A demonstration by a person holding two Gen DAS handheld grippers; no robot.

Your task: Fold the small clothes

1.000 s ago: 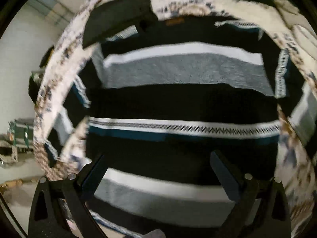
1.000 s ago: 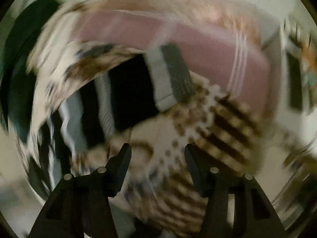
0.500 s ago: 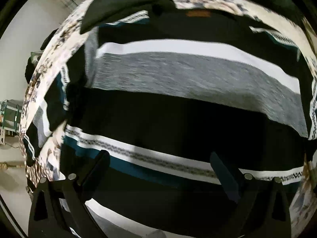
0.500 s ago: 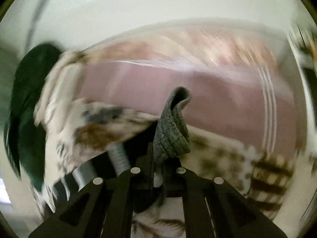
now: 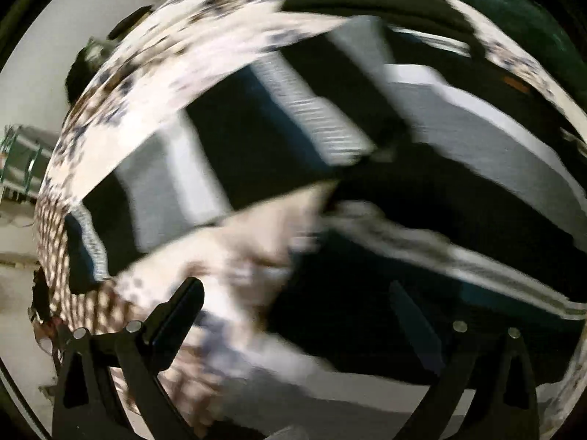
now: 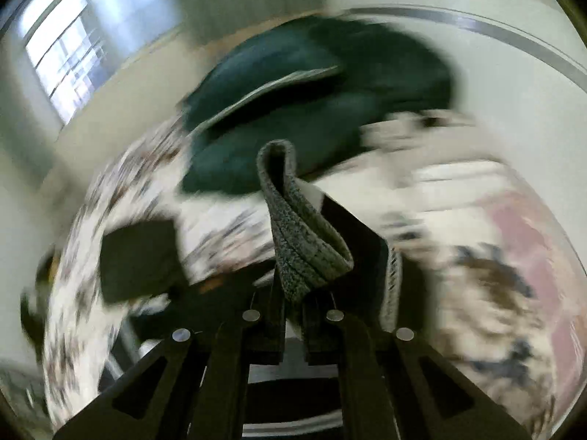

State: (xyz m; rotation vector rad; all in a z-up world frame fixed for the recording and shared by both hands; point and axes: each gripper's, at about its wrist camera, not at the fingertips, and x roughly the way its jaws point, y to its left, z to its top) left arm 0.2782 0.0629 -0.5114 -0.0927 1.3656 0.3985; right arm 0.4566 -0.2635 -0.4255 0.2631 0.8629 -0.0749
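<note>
A striped sweater (image 5: pixel 458 168) in black, grey, white and teal lies spread on a patterned bedspread (image 5: pixel 154 84). One sleeve (image 5: pixel 234 168) stretches to the left. My left gripper (image 5: pixel 293 304) is open just above the sweater's lower left edge, holding nothing. My right gripper (image 6: pixel 293 293) is shut on the sweater's grey ribbed cuff (image 6: pixel 297 227), which folds up and loops between the fingers; the sleeve's black part (image 6: pixel 359 234) trails behind it.
A dark green garment (image 6: pixel 312 110) lies piled at the far end of the bed, seen also in the left wrist view (image 5: pixel 521 11). A pink blanket (image 6: pixel 532 242) lies at the right. A black cloth (image 6: pixel 139 256) rests on the bedspread at left.
My right gripper has closed on the grey cuff and swung with it from the pink blanket toward the green pile. My left gripper has shifted left toward the sweater's sleeve side.
</note>
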